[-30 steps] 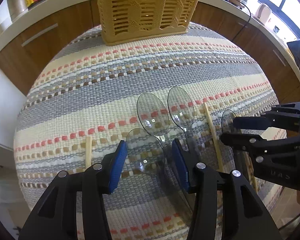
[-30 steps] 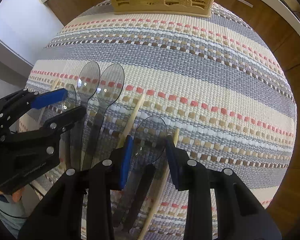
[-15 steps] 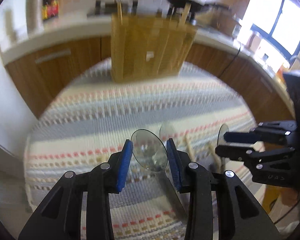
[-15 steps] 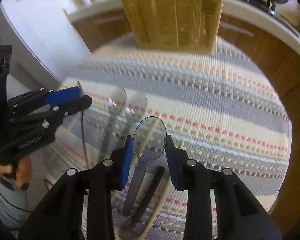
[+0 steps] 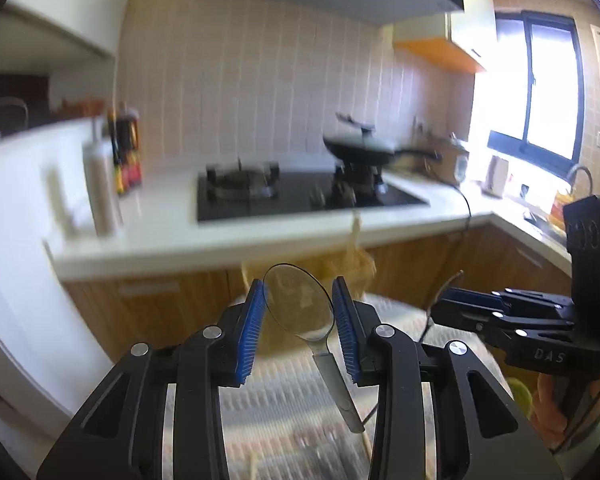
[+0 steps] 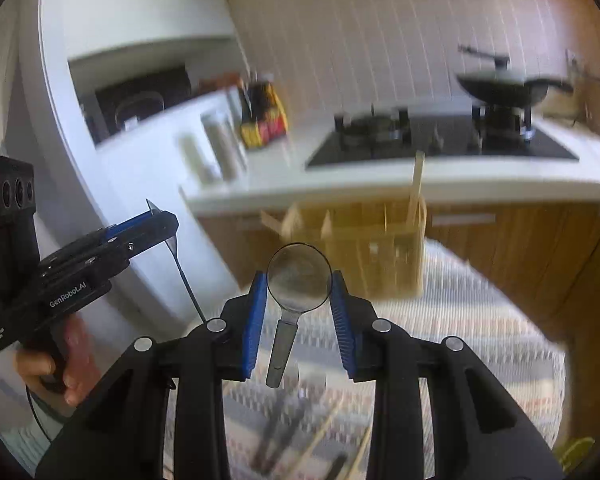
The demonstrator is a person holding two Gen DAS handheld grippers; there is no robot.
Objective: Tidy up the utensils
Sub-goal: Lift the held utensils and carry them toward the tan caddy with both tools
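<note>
The left gripper point(image 5: 300, 320) is clamped on a clear plastic spoon point(image 5: 300, 306), its blue pads point(image 5: 251, 332) pressing the two edges of the bowl so the handle hangs down below the fingers. Gripping the widest part likely serves a purpose — the handle stays free to go first into a slot. The right gripper point(image 6: 299, 312) holds a second clear spoon point(image 6: 299, 278) the same way, bowl pinched between the pads, handle dangling beneath.

Both tools are raised above the striped woven mat point(image 6: 480, 312), which lies below and ahead of the fingers. Just beyond the right gripper's fingertips, slightly to its right, stands the yellow slotted utensil basket point(image 6: 380, 248), with wooden chopsticks point(image 6: 416, 184) already upright in it. From the left gripper the basket sits straight ahead, mostly hidden behind the held spoon and blurred.

More utensils lie on the mat under the right gripper — dark handles and pale sticks, too smeared to count. The height looks chosen to clear the basket's rim, so each spoon can be lowered in handle-down. The two grippers are side by side, well apart from each other, which should let both spoons go in without colliding. Thin plastic gripped at its edges could flex or slip, so a gentle descent seems wise.
</note>
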